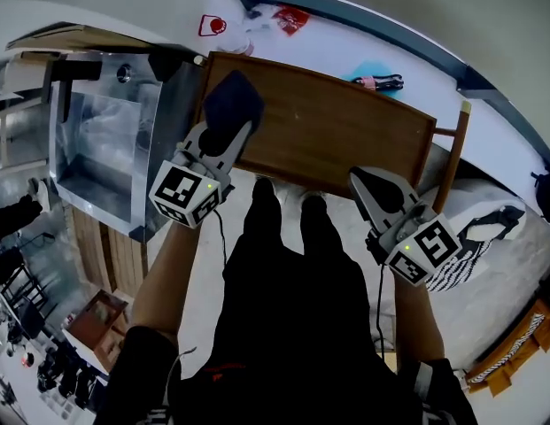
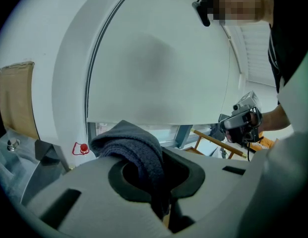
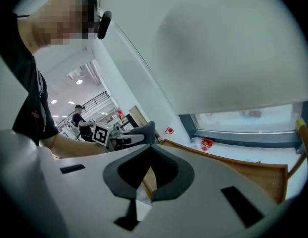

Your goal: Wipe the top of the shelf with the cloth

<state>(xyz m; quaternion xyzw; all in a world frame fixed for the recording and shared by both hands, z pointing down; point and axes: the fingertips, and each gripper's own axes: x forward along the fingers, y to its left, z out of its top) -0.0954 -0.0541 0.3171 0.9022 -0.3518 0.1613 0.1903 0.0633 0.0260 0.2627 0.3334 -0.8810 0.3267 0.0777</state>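
Note:
The brown wooden shelf top point(image 1: 328, 127) lies in front of me in the head view. My left gripper point(image 1: 228, 124) is shut on a dark blue cloth point(image 1: 232, 98), which hangs over the shelf's left end; I cannot tell whether it touches the wood. In the left gripper view the cloth point(image 2: 136, 150) bulges up between the jaws of the left gripper point(image 2: 156, 185). My right gripper point(image 1: 370, 187) is at the shelf's near right edge, shut with nothing in it. In the right gripper view its pads meet at the right gripper point(image 3: 143, 191), with the shelf point(image 3: 243, 167) beyond.
A shiny metal cabinet point(image 1: 97, 149) stands against the shelf's left side. The white sill behind holds a red packet point(image 1: 290, 18) and a dark tool on a teal patch point(image 1: 378, 82). A striped cloth point(image 1: 474, 242) lies to the right. My legs point(image 1: 288, 264) stand close before the shelf.

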